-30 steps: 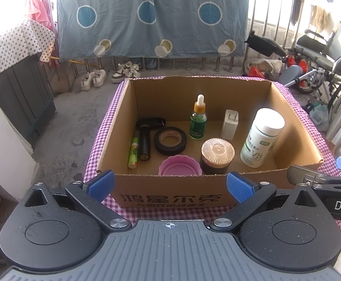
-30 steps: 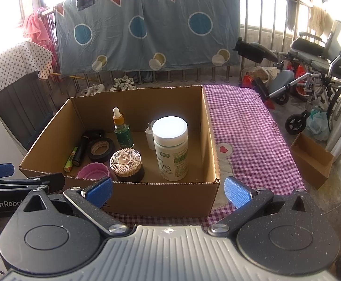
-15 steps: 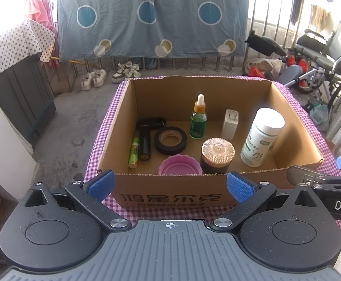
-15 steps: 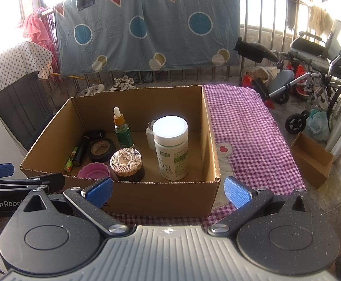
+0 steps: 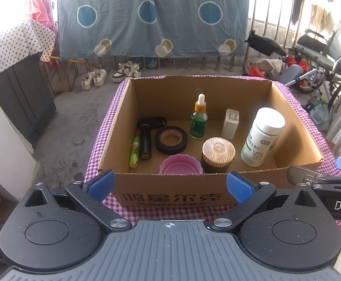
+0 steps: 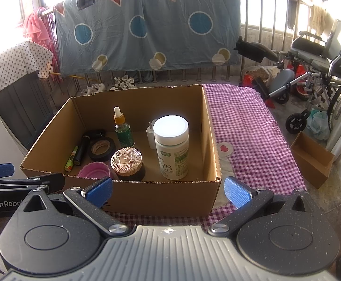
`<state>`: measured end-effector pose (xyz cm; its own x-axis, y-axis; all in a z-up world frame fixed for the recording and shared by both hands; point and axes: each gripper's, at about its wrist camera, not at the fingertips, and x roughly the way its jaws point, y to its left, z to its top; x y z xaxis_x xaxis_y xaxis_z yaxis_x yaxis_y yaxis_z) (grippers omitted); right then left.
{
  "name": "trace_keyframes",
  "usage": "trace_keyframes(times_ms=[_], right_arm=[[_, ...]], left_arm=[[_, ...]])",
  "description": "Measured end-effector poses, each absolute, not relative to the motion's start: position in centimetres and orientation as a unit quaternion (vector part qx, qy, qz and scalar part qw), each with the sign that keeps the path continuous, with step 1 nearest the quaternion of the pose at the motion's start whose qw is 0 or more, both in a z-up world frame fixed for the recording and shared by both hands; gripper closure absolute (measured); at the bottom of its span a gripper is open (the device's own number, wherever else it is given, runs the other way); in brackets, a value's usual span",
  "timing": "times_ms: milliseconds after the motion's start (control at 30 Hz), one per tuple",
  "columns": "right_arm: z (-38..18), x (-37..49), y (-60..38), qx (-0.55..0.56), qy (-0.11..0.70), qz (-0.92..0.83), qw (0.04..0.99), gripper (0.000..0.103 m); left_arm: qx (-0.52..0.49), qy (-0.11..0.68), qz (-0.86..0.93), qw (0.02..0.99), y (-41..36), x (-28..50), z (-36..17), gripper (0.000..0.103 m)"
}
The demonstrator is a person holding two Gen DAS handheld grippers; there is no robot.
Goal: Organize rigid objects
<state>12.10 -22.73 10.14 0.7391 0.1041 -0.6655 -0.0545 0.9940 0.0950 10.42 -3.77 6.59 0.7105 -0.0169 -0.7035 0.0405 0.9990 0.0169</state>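
Your left hand-held gripper [image 5: 169, 185] hangs just short of the near wall of the cardboard box [image 5: 170, 196], blue pads spread wide, nothing between them. Your right hand-held gripper [image 6: 168, 192] sits at the same height off the box's near right corner, likewise wide open and empty. Each shows at the edge of the other's view.

The box stands on a worktop covered with purple checked cloth [image 6: 247, 140]. Contents, 8 items, all on the box floor:
- green marker [image 5: 134, 152] lying along the left wall, a black tube [image 5: 146, 141] just beside it
- a dark object [image 5: 155, 120] at the back left, too shadowed to identify
- black tape roll [image 5: 170, 139] lying flat, right of the tube
- pink lid [image 5: 181, 165] against the near wall, open side up
- dark jar with a ribbed rose-gold lid [image 5: 218, 155], touching or nearly touching the pink lid
- green dropper bottle [image 5: 199, 123] upright, mid-back
- white charger plug [image 5: 230, 124] standing right of the dropper bottle
- white vitamin bottle [image 5: 263, 138] upright near the right wall, tallest item, label reading "VB"

To the right of the box the cloth is bare apart from a small white patch with a red heart [image 6: 224, 148].
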Motion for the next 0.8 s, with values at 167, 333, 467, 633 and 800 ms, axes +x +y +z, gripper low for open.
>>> trace_keyframes(times_ms=[167, 333, 467, 633, 800], right_arm=[[10.17, 12.09, -22.68, 0.035, 0.359, 0.042, 0.932, 0.0], [10.17, 12.11, -22.68, 0.036, 0.36, 0.042, 0.931, 0.0], [9.89, 12.0, -22.59, 0.036, 0.36, 0.041, 0.931, 0.0], [9.81, 11.93, -22.59, 0.036, 0.361, 0.041, 0.931, 0.0], [9.81, 11.97, -22.67, 0.037, 0.361, 0.042, 0.931, 0.0]], left_arm=[[0.016, 0.38, -0.015, 0.925, -3.75, 10.41, 6.6, 0.001], [0.016, 0.38, -0.015, 0.925, -3.74, 10.41, 6.6, 0.001], [0.015, 0.381, -0.015, 0.924, -3.77, 10.34, 6.55, 0.001], [0.016, 0.381, -0.015, 0.924, -3.76, 10.36, 6.55, 0.001], [0.016, 0.381, -0.015, 0.924, -3.74, 10.35, 6.58, 0.001]])
